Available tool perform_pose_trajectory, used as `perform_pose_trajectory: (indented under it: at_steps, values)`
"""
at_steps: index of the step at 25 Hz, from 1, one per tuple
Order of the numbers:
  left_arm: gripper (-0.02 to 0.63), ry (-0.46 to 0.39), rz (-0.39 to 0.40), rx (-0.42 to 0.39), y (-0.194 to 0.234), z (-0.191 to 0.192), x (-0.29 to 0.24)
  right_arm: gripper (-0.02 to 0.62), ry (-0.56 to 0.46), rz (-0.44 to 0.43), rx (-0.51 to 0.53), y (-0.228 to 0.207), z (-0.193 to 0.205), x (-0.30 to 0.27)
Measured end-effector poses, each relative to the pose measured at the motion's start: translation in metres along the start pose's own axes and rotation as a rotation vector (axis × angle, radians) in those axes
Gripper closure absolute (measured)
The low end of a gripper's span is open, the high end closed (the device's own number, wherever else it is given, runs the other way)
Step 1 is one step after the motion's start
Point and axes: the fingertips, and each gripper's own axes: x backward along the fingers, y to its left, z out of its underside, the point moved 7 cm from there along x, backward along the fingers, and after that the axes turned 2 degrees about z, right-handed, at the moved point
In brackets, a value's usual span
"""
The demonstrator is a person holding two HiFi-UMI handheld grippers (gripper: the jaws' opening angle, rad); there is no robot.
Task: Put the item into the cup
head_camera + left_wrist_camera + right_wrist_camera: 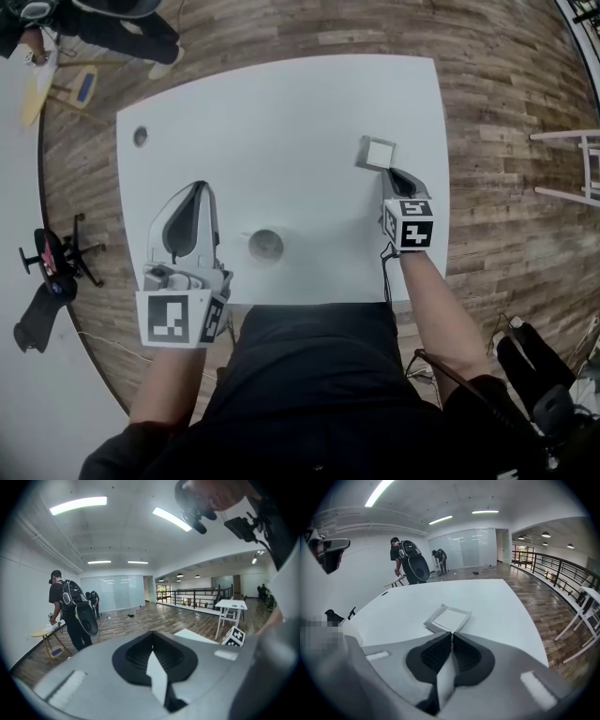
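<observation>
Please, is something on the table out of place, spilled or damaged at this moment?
Nothing stands out. The cup stands upright on the white table with no spill around it. The flat square packet lies intact, and the right tool seems to pinch its near edge.

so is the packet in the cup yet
No, the packet lies flat on the table, off to the right of the cup.

Open office hall: plank floor, railing
</observation>
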Motion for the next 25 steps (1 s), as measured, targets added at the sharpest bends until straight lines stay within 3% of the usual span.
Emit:
perform_pose_trajectory:
  at_steps: [25]
  values:
    - [0.600, -0.099, 0.005, -0.028, 0.001, -0.019, 0.019, 0.589, -0.120, -0.023, 0.079, 0.023, -0.026, 0.034]
